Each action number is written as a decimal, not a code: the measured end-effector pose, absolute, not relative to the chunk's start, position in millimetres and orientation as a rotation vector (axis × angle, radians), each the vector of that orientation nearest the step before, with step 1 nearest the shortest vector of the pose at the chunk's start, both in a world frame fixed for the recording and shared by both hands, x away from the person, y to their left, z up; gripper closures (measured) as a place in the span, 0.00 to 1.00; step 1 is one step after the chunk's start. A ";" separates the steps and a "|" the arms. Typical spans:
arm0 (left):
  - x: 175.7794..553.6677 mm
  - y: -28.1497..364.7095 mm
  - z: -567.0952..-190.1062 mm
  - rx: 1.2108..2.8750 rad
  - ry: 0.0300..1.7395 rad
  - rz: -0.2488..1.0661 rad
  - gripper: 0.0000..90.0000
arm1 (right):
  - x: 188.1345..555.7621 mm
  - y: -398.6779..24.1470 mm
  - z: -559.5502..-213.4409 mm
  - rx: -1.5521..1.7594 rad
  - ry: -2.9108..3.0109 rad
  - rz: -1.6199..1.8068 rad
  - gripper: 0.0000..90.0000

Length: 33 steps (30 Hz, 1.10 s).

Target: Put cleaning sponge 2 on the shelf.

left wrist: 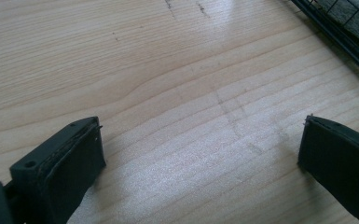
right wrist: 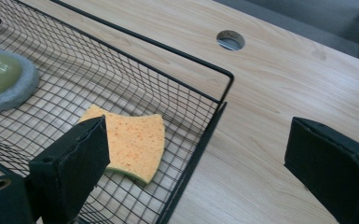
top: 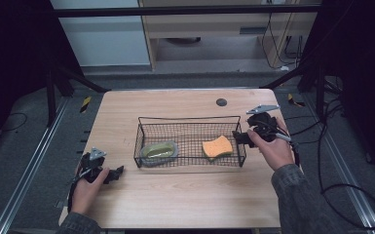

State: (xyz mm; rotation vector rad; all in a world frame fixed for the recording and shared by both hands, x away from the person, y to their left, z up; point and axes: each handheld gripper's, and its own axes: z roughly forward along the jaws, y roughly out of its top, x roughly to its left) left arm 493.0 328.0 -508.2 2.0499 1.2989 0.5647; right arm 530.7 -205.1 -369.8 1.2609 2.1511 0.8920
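Where the orange sponge [right wrist: 129,139] lies, flat on the mesh floor at the right end of the black wire basket [top: 190,118], the right gripper [top: 241,138] sits just beside it at the basket's right wall. In the right gripper view its jaws are spread wide with nothing between them: one jaw stands over the mesh near the sponge's edge, the other over bare wood outside the basket, so the rim runs between them. The sponge has a pale green underside showing at its near edge. At the basket's left end rests a green pad with a grey rim [top: 159,150], well apart from the sponge. The basket stands in the middle of the wooden table [top: 185,204], which has a round cable hole [top: 221,102] behind the basket. The left gripper [top: 117,171] rests low on the table near the basket's left front corner, its jaws likewise wide apart and holding nothing, only wood grain between them
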 end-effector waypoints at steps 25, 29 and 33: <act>493.1 328.0 -508.2 2.050 1.298 0.565 0.00 | 501.6 -265.4 -384.5 1.364 2.011 0.887 0.12; 493.1 328.0 -508.2 2.050 1.299 0.565 0.00 | 498.8 -274.7 -394.5 1.392 1.989 0.874 0.13; 493.1 328.0 -508.2 2.050 1.299 0.565 0.00 | 497.9 -282.8 -406.2 1.421 1.983 0.858 0.12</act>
